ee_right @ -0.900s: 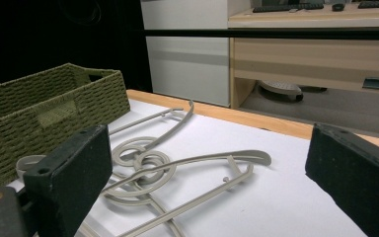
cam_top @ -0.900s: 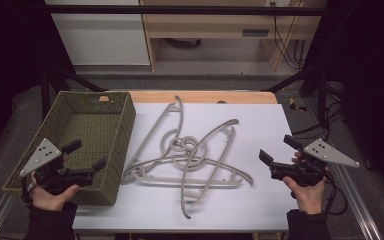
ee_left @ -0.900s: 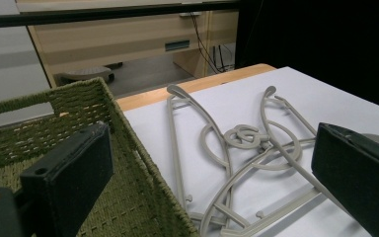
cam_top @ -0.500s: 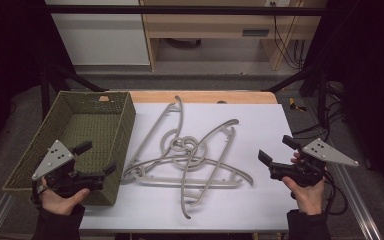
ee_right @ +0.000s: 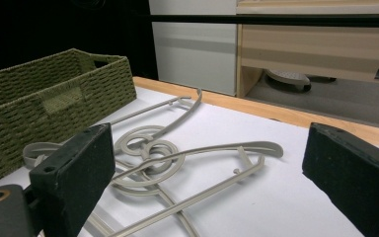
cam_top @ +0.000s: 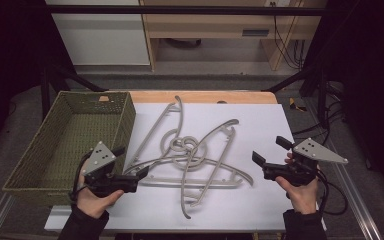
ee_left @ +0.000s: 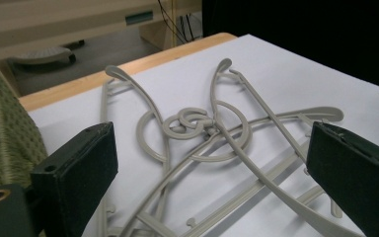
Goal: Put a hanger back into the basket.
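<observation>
fingers (ee_left: 81,165) spread above white table (cam_top: 260,210), dark room around

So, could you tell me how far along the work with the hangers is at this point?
Nothing looks done: the woven green basket holds nothing, and the grey plastic hangers lie tangled on the white table. In hand: the left gripper, jaws open, sits at the pile's edge, gripping nothing. The right gripper waits open, apart. Every hanger is left to handle.
</observation>
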